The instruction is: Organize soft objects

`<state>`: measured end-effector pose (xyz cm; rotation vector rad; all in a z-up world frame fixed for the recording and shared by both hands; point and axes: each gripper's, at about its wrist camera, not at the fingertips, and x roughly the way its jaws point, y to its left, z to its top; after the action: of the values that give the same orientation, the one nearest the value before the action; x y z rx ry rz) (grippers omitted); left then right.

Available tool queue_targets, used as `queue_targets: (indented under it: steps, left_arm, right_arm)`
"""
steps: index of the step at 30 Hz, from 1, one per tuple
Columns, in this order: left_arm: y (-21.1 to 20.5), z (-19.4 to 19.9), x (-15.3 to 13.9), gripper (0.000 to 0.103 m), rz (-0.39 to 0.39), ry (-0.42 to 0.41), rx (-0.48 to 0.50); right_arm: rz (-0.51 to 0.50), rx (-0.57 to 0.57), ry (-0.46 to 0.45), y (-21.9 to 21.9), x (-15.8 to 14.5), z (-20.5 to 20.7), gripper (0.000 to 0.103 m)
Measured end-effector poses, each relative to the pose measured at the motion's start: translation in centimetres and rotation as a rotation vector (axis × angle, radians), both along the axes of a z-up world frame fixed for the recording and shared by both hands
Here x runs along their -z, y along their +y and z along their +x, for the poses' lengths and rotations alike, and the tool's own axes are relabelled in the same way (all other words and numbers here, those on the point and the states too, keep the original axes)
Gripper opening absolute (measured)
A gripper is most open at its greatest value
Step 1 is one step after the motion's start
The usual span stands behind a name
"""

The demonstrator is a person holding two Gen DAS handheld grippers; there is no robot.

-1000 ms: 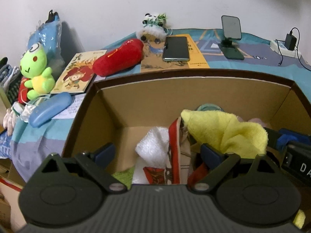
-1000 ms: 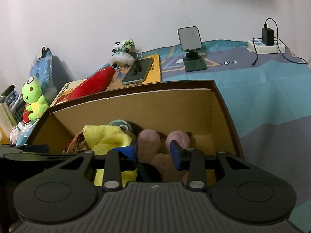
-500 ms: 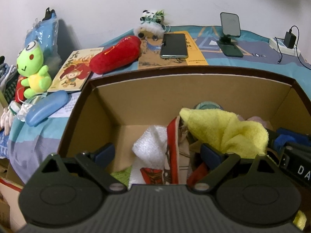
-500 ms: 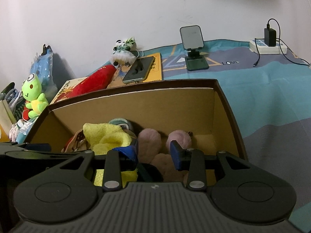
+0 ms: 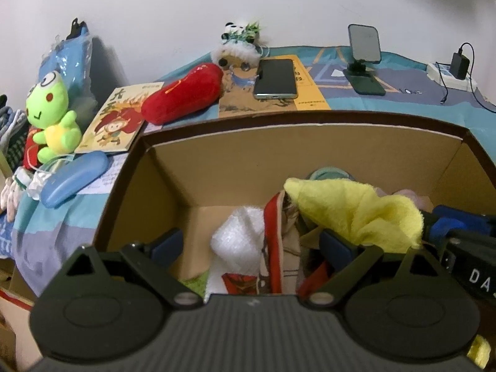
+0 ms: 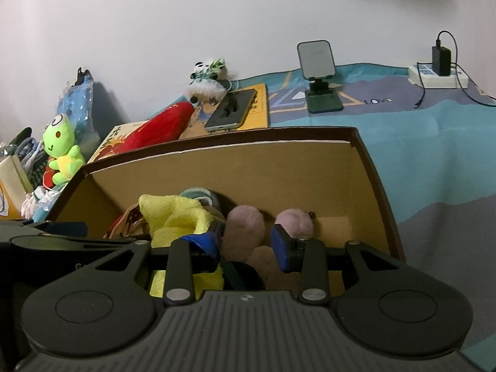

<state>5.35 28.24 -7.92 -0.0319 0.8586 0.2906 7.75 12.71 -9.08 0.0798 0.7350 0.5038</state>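
Note:
An open cardboard box (image 5: 310, 117) holds a yellow cloth (image 5: 356, 214), a white fluffy piece (image 5: 238, 235) and a red-trimmed pouch (image 5: 276, 248). My left gripper (image 5: 251, 244) hangs open over the box's near side, with the white piece and pouch below its gap. In the right wrist view, the box (image 6: 217, 145) also holds a pink plush toy (image 6: 245, 226). My right gripper (image 6: 245, 243) sits inside the box; the pink plush fills the space between its pads. The yellow cloth (image 6: 173, 217) lies against its left finger.
Behind the box on the bedspread lie a red plush chili (image 5: 183, 96), a green frog plush (image 5: 52, 114), a panda plush (image 5: 238, 43), a picture book (image 5: 121, 121), a blue case (image 5: 74, 176), a phone (image 5: 276, 77), a phone stand (image 5: 364, 52) and a power strip (image 5: 449, 74).

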Motion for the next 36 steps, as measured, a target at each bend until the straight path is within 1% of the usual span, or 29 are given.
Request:
queue_targets:
  steps: [7,12,15,17,19,24,26,28,29,33,36]
  left_arm:
    - [-0.14,-0.08,0.01,0.093,0.002,-0.001,0.008]
    - [-0.31,0.34,0.15,0.093,0.004,0.025,0.020]
    - [-0.18,0.44,0.16,0.093,-0.006,0.033,0.016]
    - [-0.25,0.25,0.10,0.093,-0.004,0.025,0.018]
    - [-0.30,0.34,0.22,0.093,0.000,0.037,0.018]
    - [-0.07,0.14,0.32,0.093,-0.021,0.037,0.022]
    - [-0.22,0.04,0.37,0.093,-0.012,0.040,0.027]
    - [-0.38,0.07,0.43,0.093,-0.001,0.044,0.035]
    - [-0.43,0.14,0.43,0.092,0.003,0.045,0.039]
    - [-0.48,0.17,0.51,0.082,0.001,0.040,0.059]
    - [-0.64,-0.03,0.45,0.081,0.005,0.027,0.079]
  right_arm:
    - [-0.005,-0.006,0.006,0.16,-0.01,0.06,0.019]
    - [-0.036,-0.008,0.044,0.53,0.15,0.45,0.019]
    - [-0.030,-0.008,0.064,0.47,0.28,0.70,0.019]
    - [-0.024,-0.003,0.056,0.37,0.24,0.45,0.019]
    - [-0.030,0.008,0.047,0.38,0.22,0.27,0.019]
    - [-0.024,0.011,0.056,0.21,0.23,0.42,0.019]
    - [-0.012,0.007,0.043,0.04,0.20,0.24,0.019]
    - [-0.021,0.012,0.034,0.12,0.17,0.10,0.019]
    - [-0.023,0.014,0.030,0.13,0.15,0.03,0.019]
    - [-0.014,0.034,0.015,-0.04,0.10,0.05,0.019]
    - [-0.009,0.035,0.004,-0.09,0.02,0.00,0.019]
